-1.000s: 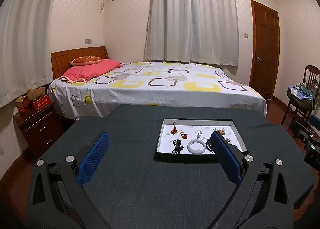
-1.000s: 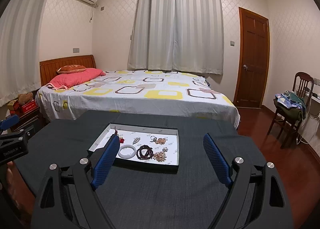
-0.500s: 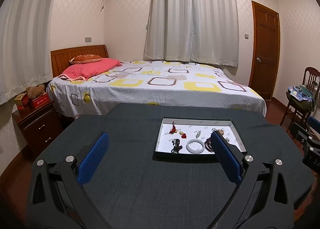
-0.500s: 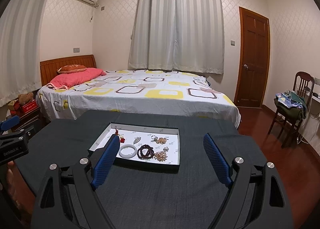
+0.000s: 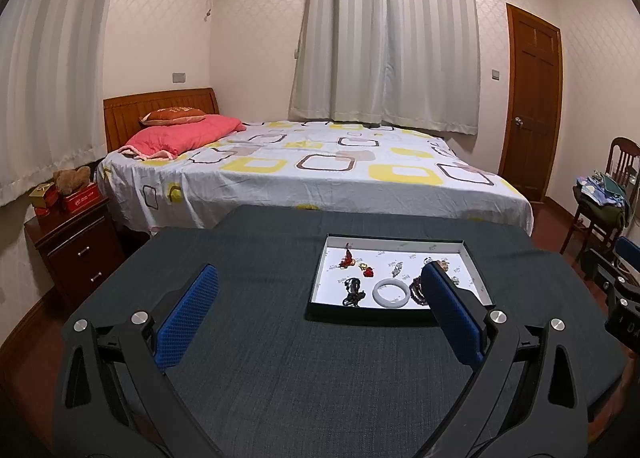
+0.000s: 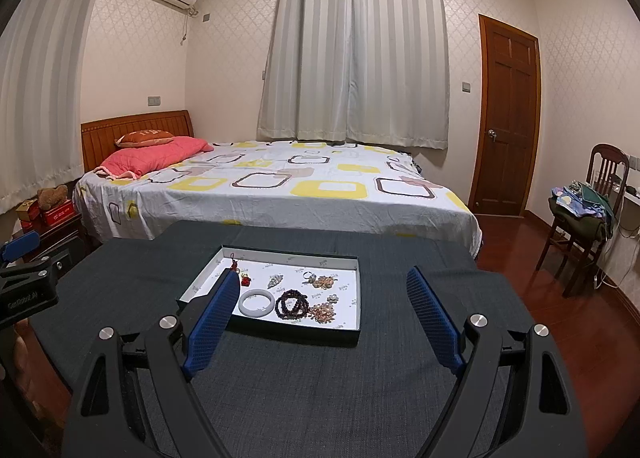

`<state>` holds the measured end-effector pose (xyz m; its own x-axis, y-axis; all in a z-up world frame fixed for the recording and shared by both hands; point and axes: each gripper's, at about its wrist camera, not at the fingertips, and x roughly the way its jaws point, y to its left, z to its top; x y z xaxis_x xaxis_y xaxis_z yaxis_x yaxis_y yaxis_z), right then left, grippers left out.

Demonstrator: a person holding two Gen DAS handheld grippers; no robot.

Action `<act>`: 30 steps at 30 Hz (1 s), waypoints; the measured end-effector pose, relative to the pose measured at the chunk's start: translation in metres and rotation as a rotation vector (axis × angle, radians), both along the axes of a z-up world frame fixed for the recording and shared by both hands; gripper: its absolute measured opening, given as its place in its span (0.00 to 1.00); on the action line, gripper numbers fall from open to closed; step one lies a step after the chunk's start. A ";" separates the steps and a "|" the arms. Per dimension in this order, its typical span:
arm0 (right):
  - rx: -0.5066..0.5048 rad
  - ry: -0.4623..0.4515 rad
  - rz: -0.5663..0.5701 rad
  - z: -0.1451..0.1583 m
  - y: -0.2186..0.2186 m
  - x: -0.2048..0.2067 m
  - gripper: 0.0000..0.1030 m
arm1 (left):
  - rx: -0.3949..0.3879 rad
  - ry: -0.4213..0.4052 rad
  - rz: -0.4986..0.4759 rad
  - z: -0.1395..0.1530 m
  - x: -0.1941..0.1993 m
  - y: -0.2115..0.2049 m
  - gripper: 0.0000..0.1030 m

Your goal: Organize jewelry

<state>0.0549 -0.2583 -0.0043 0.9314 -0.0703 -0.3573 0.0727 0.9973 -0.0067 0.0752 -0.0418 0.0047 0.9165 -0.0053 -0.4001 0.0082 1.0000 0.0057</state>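
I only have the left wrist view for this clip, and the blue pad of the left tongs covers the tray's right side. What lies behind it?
Observer: In the right wrist view, a dark bead bracelet lies coiled just right of the white bangle.
Operator: Anything beyond that?
Observer: A pinkish bead cluster lies right of the bracelet, near the front wall of the tray.
Operator: And the right tongs?
Observer: The right tongs are open, with nothing between the pads.
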 end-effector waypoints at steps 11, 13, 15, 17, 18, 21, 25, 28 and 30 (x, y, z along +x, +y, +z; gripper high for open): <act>0.001 0.002 0.002 0.000 0.000 0.000 0.80 | -0.006 -0.002 0.008 -0.001 0.000 -0.001 0.96; 0.002 0.004 0.002 -0.001 0.001 0.001 0.80 | -0.007 -0.001 0.003 -0.002 0.000 -0.002 0.96; 0.001 0.005 0.003 -0.002 0.002 0.000 0.80 | -0.010 0.004 0.000 -0.002 0.000 -0.002 0.96; 0.001 0.006 0.004 -0.002 0.003 0.000 0.80 | -0.018 0.009 -0.003 -0.002 0.000 0.002 0.96; 0.000 0.006 0.004 -0.002 0.003 0.000 0.80 | -0.024 0.013 -0.005 -0.003 0.000 0.002 0.96; -0.001 0.007 0.005 -0.004 0.003 -0.001 0.80 | -0.044 0.019 -0.013 -0.005 0.001 0.004 0.96; 0.002 0.010 0.006 -0.005 0.004 -0.002 0.80 | -0.055 0.017 -0.026 -0.006 0.001 0.004 0.96; 0.002 0.010 0.006 -0.006 0.004 -0.002 0.80 | -0.048 0.002 -0.021 -0.006 -0.001 0.004 0.96; 0.001 0.010 0.007 -0.006 0.005 -0.002 0.80 | -0.041 0.001 -0.022 -0.007 0.000 0.003 0.96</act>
<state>0.0527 -0.2537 -0.0103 0.9283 -0.0634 -0.3665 0.0658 0.9978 -0.0059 0.0748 -0.0392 -0.0019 0.9157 -0.0422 -0.3997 0.0306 0.9989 -0.0353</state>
